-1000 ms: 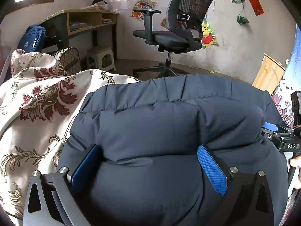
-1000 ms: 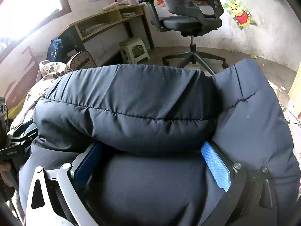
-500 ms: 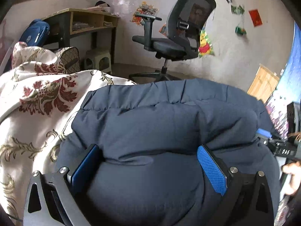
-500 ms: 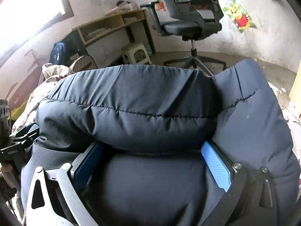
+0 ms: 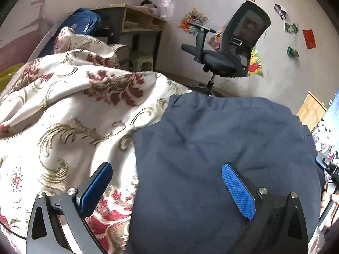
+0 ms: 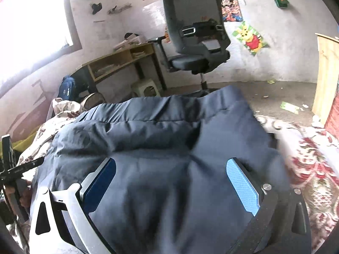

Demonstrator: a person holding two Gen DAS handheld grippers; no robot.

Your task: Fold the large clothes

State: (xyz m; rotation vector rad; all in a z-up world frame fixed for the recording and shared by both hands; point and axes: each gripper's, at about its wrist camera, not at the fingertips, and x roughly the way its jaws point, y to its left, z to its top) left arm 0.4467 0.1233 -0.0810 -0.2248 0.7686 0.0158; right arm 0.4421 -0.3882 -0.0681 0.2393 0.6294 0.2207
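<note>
Change: we have let go of the navy puffer jacket (image 5: 222, 148) | left tool (image 5: 167, 188), right tool (image 6: 169, 184): both apart | fold laid on bed (image 5: 70, 110).

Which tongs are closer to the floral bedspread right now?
Left. The left tongs straddle the jacket edge, one finger over the floral bedspread. The right tongs sit over jacket only.

Whitewashed wall (image 6: 286, 48) with posters, black office chair (image 6: 197, 42) and wooden desk (image 6: 118, 61) far off; bright window (image 6: 31, 25) left.
</note>
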